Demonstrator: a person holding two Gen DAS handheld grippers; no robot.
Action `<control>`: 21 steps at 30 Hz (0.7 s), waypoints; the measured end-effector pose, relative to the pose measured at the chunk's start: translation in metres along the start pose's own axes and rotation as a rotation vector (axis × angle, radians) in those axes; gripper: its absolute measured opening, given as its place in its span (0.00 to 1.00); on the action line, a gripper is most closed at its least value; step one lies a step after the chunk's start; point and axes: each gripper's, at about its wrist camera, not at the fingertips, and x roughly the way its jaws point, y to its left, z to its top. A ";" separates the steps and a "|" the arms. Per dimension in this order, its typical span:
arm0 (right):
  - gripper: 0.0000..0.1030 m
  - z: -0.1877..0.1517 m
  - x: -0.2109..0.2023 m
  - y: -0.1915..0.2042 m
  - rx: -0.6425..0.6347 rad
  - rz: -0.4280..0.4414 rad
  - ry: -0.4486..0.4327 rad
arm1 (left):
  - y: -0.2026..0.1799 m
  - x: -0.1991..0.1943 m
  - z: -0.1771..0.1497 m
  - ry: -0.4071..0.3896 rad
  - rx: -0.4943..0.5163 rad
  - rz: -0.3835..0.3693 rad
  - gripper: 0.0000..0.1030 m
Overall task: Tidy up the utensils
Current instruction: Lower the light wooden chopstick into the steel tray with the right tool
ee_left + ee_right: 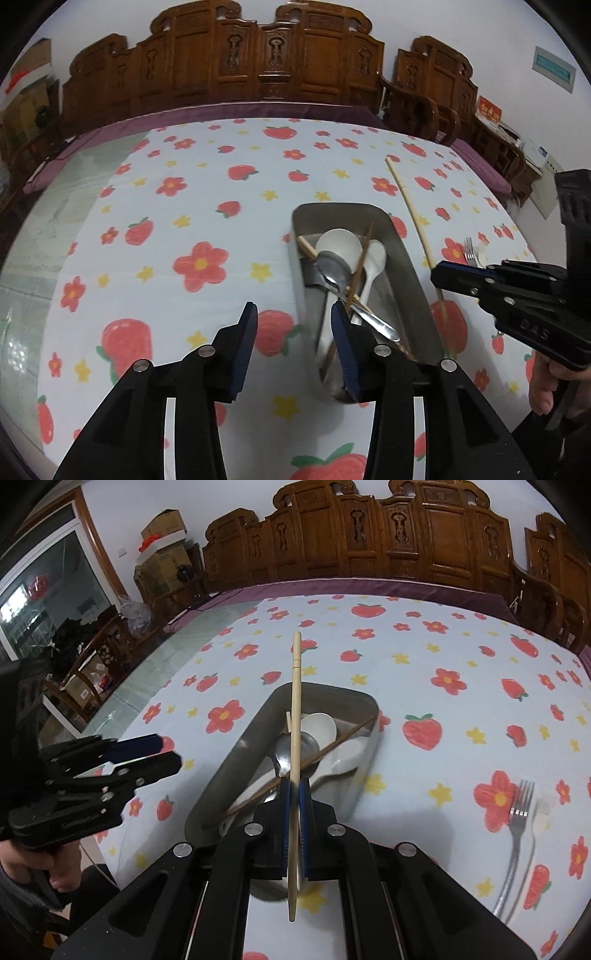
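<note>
A grey metal tray lies on the strawberry tablecloth and holds white spoons, a metal spoon and crossed chopsticks. My right gripper is shut on a pale wooden chopstick and holds it lengthwise above the tray. The same chopstick shows in the left wrist view beside the tray, with the right gripper on it. My left gripper is open and empty, low at the tray's near left wall.
Two forks lie on the cloth right of the tray, also seen in the left wrist view. Carved wooden chairs line the table's far edge. Bare glass tabletop lies left of the cloth.
</note>
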 end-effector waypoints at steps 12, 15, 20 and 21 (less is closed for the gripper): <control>0.06 0.015 0.044 0.013 -0.013 -0.016 0.032 | 0.019 -0.012 -0.010 -0.033 -0.039 0.058 0.85; 0.06 0.009 0.055 0.016 -0.030 -0.026 0.060 | 0.023 -0.011 -0.013 -0.025 -0.048 0.062 0.85; 0.06 0.002 0.067 0.014 -0.012 -0.017 0.092 | 0.024 -0.011 -0.014 -0.023 -0.047 0.062 0.85; 0.06 0.000 0.070 0.014 -0.003 -0.014 0.099 | 0.024 -0.011 -0.014 -0.023 -0.049 0.064 0.85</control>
